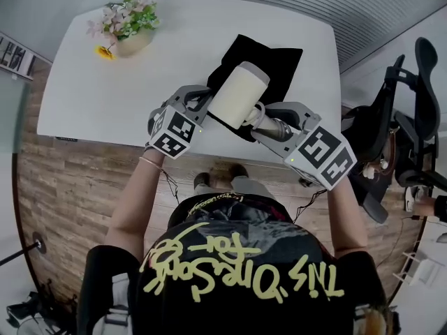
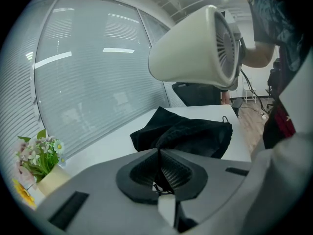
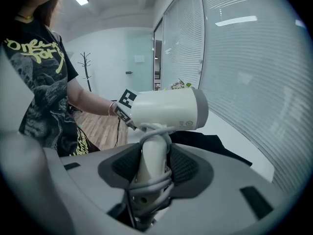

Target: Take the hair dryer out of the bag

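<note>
The big job looked almost done. The hair dryer (image 1: 239, 95) was out of the black bag (image 1: 276, 61) and up in the air. No part of it was inside the bag any more.

The right gripper (image 1: 262, 121) held the hair dryer by its handle. Its two jaws squeezed the handle from both sides, and the gray cord was wrapped around the handle just below them. The fat cream head of the hair dryer stuck out above the jaws and pointed sideways.

The left gripper (image 1: 202, 103) was closed tight. A thin bit of the black bag seemed to be pinched between its jaws, likely to hold the bag down. The rest of the bag lay flat and crumpled just past the jaws, on the white table (image 1: 174, 61). The hair dryer hung up high and off to the side of this gripper, not touching it.

What was left, I think: put the hair dryer down somewhere safe on the table, beside the bag, and let go of the bag.
</note>
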